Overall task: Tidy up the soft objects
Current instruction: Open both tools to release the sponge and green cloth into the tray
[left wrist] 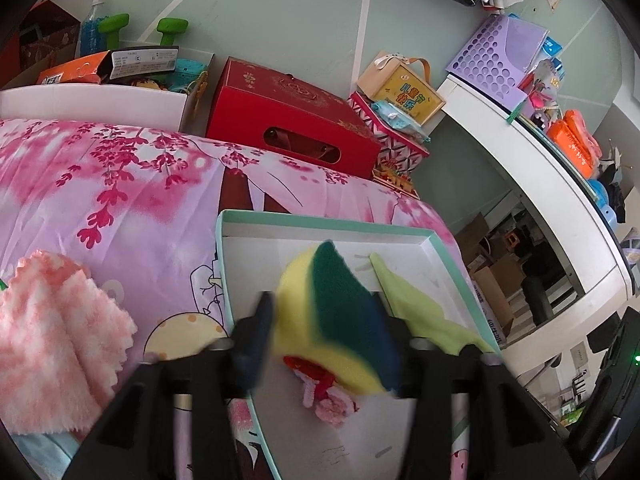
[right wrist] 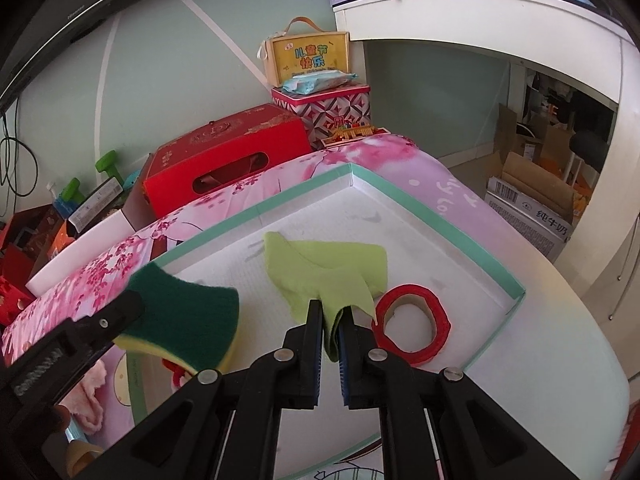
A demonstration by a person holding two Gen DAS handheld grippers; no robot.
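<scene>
Left wrist view: left gripper [left wrist: 326, 326] at bottom centre, jaws spread wide around a yellow sponge with green scrub face [left wrist: 340, 312]. Sponge fills the gap between the fingers and looks clamped, though motion blur hides the contact points. It hangs over the teal-rimmed white tray [left wrist: 320, 224], which sits on the pink floral cloth [left wrist: 120, 184]. Under the sponge, a red and pink knitted piece [left wrist: 324, 394] lies on the tray floor. Lime green cloth [left wrist: 416, 308] sits right of the sponge, inside the tray. Pink fluffy towel [left wrist: 60, 332] at lower left, on the floral cloth, outside the tray. Red gift box [left wrist: 292, 120] upper centre, behind the cloth.

Right wrist view: right gripper [right wrist: 330, 320] at bottom centre, jaws nearly closed, pinching a fold of the lime green cloth [right wrist: 324, 268]; rest of the cloth lies on the tray [right wrist: 440, 220] floor. Red tape ring [right wrist: 412, 320] just right of the fingers, flat in the tray. Left gripper [right wrist: 132, 308] enters from the left edge, holding the sponge [right wrist: 184, 312] above the tray's left rim. Red gift box [right wrist: 224, 164] sits upper left.
</scene>
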